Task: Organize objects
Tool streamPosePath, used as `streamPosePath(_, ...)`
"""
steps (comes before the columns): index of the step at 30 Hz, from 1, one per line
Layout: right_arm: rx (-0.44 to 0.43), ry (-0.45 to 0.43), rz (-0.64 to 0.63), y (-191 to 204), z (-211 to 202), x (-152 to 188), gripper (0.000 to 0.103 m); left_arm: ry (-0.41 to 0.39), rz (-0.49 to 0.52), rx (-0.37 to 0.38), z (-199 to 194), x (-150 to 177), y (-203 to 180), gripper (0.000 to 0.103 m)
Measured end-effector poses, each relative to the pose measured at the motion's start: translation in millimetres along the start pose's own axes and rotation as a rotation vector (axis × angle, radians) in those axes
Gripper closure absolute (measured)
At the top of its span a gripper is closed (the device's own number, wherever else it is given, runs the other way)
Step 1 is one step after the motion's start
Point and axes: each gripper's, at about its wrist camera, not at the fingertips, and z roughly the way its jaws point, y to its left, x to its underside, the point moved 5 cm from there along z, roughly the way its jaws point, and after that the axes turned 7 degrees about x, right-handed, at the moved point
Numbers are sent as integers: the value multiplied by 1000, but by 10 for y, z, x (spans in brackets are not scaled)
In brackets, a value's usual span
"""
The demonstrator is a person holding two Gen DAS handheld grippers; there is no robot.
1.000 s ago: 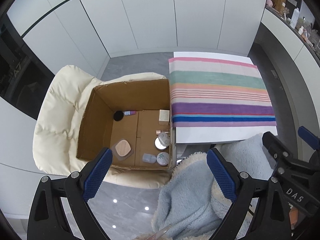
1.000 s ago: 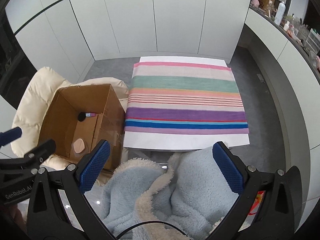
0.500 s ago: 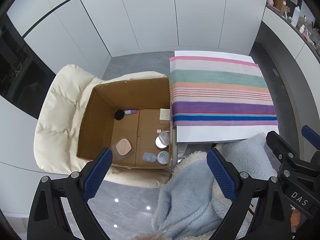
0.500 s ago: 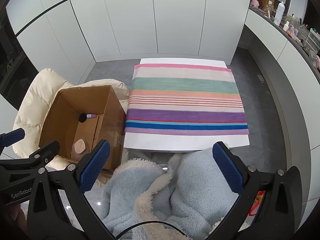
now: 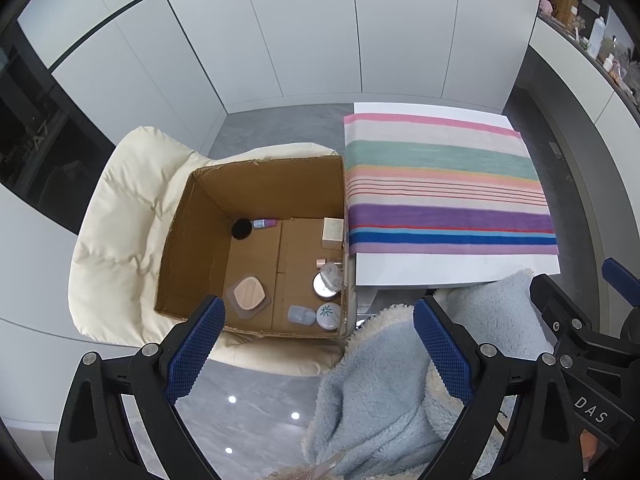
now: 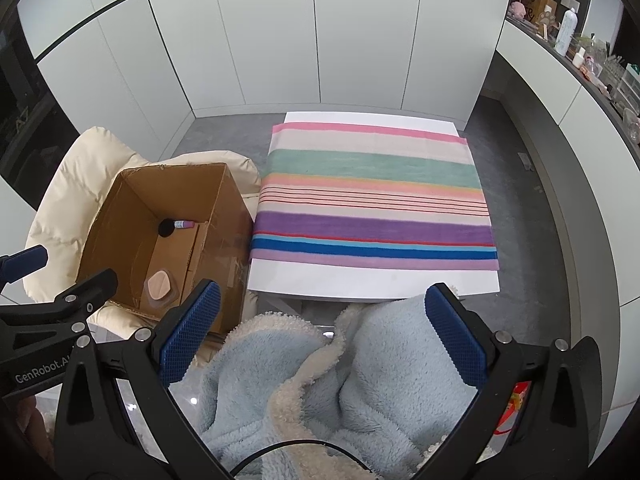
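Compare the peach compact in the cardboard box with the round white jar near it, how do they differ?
The peach compact is a flat rounded square in a clear wrapper; the round white jar is circular with a green mark on its lid. The compact lies mid-floor, the jar in the near right corner. Both rest on the cardboard box floor.

**Materials and finishes**

Cardboard box (image 5: 264, 184): matt brown corrugated card, rough torn rim. Chair (image 5: 120, 216): cream quilted fabric, soft sheen. Striped cloth (image 6: 372, 196): woven textile, matt, slightly napped. Table (image 6: 360, 278): smooth white top, low gloss. Fleece garment (image 6: 320, 392): pale blue plush, cream sherpa lining. Floor (image 5: 240, 396): polished grey tile, reflects ceiling lights. Cabinet doors (image 6: 260, 40): flat white panels, satin. Gripper pads (image 5: 196, 354): blue, knurled texture; frames black matt plastic, metal screws.
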Motion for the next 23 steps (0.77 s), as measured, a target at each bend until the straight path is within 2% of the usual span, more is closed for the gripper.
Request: streamPosePath(23, -12, 2, -1, 8, 27, 19, 0, 12, 0, 3, 46, 21, -28, 7)
